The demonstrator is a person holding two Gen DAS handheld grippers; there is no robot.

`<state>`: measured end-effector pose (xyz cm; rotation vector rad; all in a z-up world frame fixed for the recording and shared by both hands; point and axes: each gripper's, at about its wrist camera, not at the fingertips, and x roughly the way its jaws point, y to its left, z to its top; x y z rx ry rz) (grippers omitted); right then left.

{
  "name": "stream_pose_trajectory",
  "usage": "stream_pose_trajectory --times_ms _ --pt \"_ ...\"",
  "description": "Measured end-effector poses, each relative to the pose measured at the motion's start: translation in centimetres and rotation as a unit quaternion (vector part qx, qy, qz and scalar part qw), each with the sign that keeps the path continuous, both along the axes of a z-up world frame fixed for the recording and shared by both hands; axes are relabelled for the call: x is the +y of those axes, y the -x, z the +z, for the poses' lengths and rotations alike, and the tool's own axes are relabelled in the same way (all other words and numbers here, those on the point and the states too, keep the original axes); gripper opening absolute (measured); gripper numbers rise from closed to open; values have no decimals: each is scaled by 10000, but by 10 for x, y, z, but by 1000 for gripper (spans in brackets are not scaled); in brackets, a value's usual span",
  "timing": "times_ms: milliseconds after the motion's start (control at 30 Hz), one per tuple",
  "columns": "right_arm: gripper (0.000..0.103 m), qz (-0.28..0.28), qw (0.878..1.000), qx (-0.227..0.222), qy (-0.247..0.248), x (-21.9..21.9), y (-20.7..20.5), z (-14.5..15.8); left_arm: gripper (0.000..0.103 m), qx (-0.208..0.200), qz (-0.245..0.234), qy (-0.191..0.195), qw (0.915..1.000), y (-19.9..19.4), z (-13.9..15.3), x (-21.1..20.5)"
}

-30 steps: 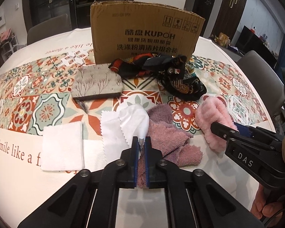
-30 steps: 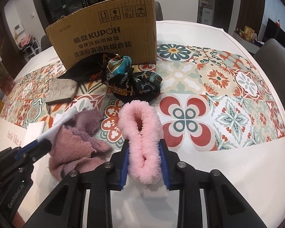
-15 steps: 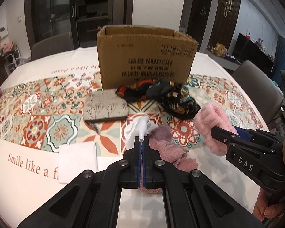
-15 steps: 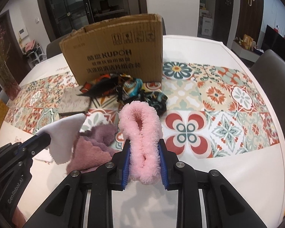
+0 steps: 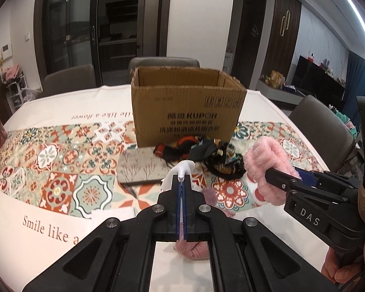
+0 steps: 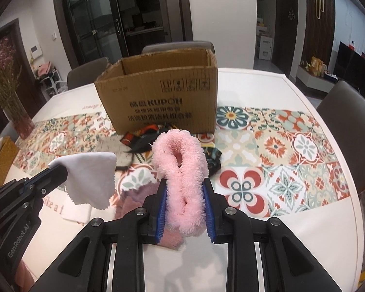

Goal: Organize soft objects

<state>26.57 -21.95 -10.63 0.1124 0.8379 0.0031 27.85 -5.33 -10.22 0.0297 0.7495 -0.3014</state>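
Carrying step: left gripper (image 5: 181,182) fingers clenched on a white cloth (image 6: 91,178), right gripper (image 6: 184,196) grasping a pink fluffy headband (image 6: 181,170), both lifted off the surface (mid-air). Next, probably, release into the cardboard box (image 5: 187,114) by the far edge.

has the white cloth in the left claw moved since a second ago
Yes. The white cloth, pinched in the left claw, has gone up: before it lay on the tablecloth beside the purple towel; now it hangs above it, nearer the cardboard box.
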Motion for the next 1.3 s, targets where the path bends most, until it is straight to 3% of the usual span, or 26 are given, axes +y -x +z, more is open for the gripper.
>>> stream_pose_trajectory --times_ms 667,1300 --pt "28 -39 9973 -726 34 4 -11 54 3 -871 -39 142 9961 -9 59 8" --pt "28 -37 9900 -1408 61 6 -45 95 3 -1639 -26 303 9860 -37 106 9"
